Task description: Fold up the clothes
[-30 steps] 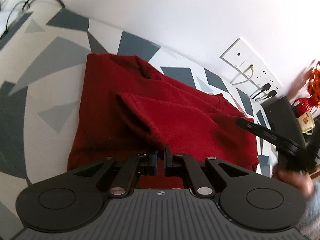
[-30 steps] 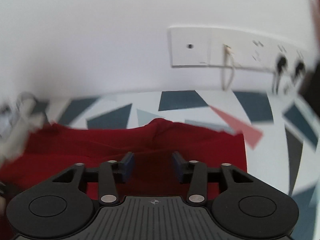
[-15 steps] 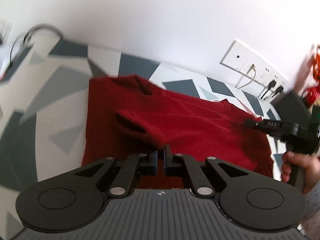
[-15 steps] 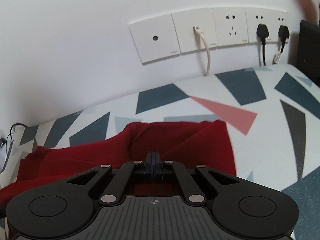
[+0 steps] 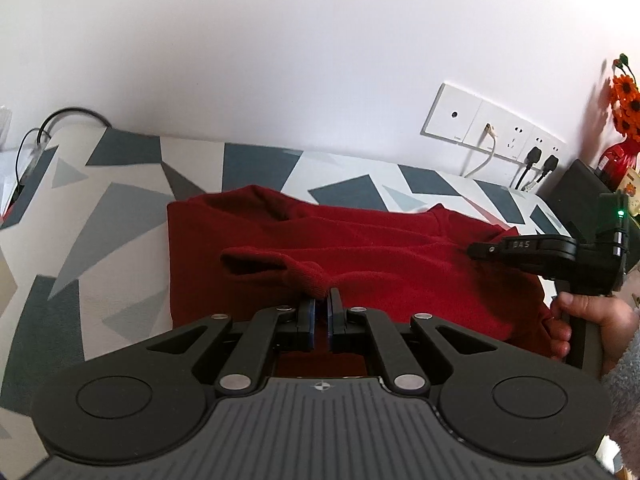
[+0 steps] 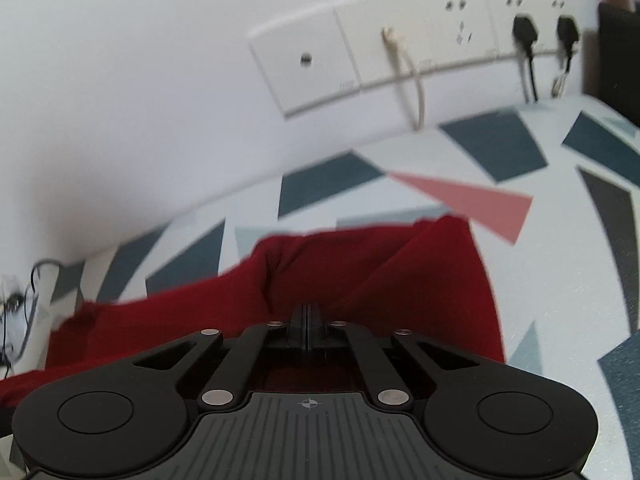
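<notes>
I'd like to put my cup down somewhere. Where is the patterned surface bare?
Bare cloth lies left of the red garment, toward the cables, and right of it, below the wall sockets. The far right corner is crowded: black box, red vase.

White wall [image 5: 320, 60], sockets [image 5: 492, 136], geometric-patterned tabletop [image 5: 120, 208]

This looks like a room in a home. A table with a cloth of grey, blue and pink shapes [image 5: 120, 216] stands against a plain white wall [image 5: 280, 60]. On the wall just above the table is a row of white sockets [image 5: 492, 132] with plugs in them. Past the sockets stands a red vase of orange flowers [image 5: 622, 120].
</notes>
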Available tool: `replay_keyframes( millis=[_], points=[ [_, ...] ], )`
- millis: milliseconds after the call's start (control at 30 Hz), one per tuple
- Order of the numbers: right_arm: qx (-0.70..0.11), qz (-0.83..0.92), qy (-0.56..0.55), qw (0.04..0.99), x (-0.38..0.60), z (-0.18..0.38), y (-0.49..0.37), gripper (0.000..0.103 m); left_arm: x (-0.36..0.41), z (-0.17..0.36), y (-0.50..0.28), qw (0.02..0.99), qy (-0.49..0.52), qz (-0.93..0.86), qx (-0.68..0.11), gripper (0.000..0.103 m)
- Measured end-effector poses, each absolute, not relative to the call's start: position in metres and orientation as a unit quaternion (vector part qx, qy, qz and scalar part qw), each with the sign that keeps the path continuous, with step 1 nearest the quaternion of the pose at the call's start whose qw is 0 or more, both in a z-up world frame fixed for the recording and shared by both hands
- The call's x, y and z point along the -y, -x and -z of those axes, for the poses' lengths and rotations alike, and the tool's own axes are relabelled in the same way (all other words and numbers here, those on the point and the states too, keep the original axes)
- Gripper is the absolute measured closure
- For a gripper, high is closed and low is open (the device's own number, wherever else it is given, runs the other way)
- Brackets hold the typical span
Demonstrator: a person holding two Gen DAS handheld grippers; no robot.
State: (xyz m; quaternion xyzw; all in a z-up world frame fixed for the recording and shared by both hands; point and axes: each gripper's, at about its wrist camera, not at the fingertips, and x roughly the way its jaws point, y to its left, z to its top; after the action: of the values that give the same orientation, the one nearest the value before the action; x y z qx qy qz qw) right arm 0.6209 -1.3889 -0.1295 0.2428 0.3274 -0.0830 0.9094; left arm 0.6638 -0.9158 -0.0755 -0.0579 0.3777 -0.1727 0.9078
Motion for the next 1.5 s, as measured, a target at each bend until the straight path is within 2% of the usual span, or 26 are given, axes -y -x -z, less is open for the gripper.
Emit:
replay_keyframes(
  millis=[167, 333, 400, 500, 600, 633, 700, 767, 867, 933, 1033, 1167, 1267, 1400, 1500],
  points=[
    [-0.262, 0.098, -0.259, 0.924, 1.393, 0.109, -0.61, 0.103, 0.923, 0.052, -0.67, 0.931, 0.025, 0.183, -0.315, 0.098],
    [-0.314, 0.086, -0.237, 0.915, 1.389, 0.129, -0.629, 0.1, 0.913, 0.076, -0.69, 0.914, 0.054, 0.16, -0.37, 0.098],
    [-0.326, 0.082, -0.228, 0.914, 1.387, 0.136, -0.63, 0.095, 0.904, 0.101, -0.699, 0.894, 0.075, 0.145, -0.417, 0.097],
    [-0.326, 0.076, -0.236, 0.913, 1.387, 0.137, -0.625, 0.071, 0.896, 0.121, -0.701, 0.88, 0.092, 0.14, -0.445, 0.094],
    [-0.294, 0.095, -0.256, 0.916, 1.391, 0.124, -0.603, 0.067, 0.897, 0.118, -0.697, 0.89, 0.069, 0.143, -0.428, 0.087],
    [-0.277, 0.105, -0.26, 0.919, 1.392, 0.119, -0.59, 0.06, 0.898, 0.115, -0.697, 0.893, 0.058, 0.141, -0.424, 0.082],
    [-0.266, 0.126, -0.257, 0.92, 1.394, 0.114, -0.565, 0.054, 0.897, 0.11, -0.696, 0.9, 0.04, 0.128, -0.415, 0.073],
    [-0.269, 0.15, -0.246, 0.919, 1.393, 0.113, -0.542, 0.054, 0.892, 0.106, -0.694, 0.908, 0.029, 0.108, -0.405, 0.054],
    [-0.286, 0.191, -0.211, 0.915, 1.385, 0.117, -0.511, 0.053, 0.884, 0.104, -0.683, 0.914, 0.002, 0.083, -0.397, 0.039],
    [-0.29, 0.205, -0.208, 0.911, 1.38, 0.121, -0.497, 0.043, 0.883, 0.107, -0.67, 0.911, -0.025, 0.094, -0.4, 0.03],
    [-0.292, 0.219, -0.218, 0.905, 1.374, 0.128, -0.483, 0.038, 0.892, 0.12, -0.652, 0.897, -0.09, 0.121, -0.416, 0.029],
    [-0.327, 0.22, -0.195, 0.898, 1.368, 0.141, -0.492, 0.038, 0.896, 0.128, -0.644, 0.89, -0.105, 0.121, -0.426, 0.028],
    [-0.327, 0.244, -0.179, 0.895, 1.373, 0.144, -0.493, 0.043, 0.896, 0.13, -0.649, 0.888, -0.092, 0.116, -0.436, 0.027],
    [-0.299, 0.282, -0.235, 0.881, 1.405, 0.148, -0.486, 0.046, 0.895, 0.131, -0.653, 0.891, -0.1, 0.093, -0.433, 0.017],
    [-0.305, 0.283, -0.221, 0.882, 1.409, 0.15, -0.491, 0.045, 0.889, 0.133, -0.658, 0.893, -0.086, 0.075, -0.436, 0.015]
  ],
)
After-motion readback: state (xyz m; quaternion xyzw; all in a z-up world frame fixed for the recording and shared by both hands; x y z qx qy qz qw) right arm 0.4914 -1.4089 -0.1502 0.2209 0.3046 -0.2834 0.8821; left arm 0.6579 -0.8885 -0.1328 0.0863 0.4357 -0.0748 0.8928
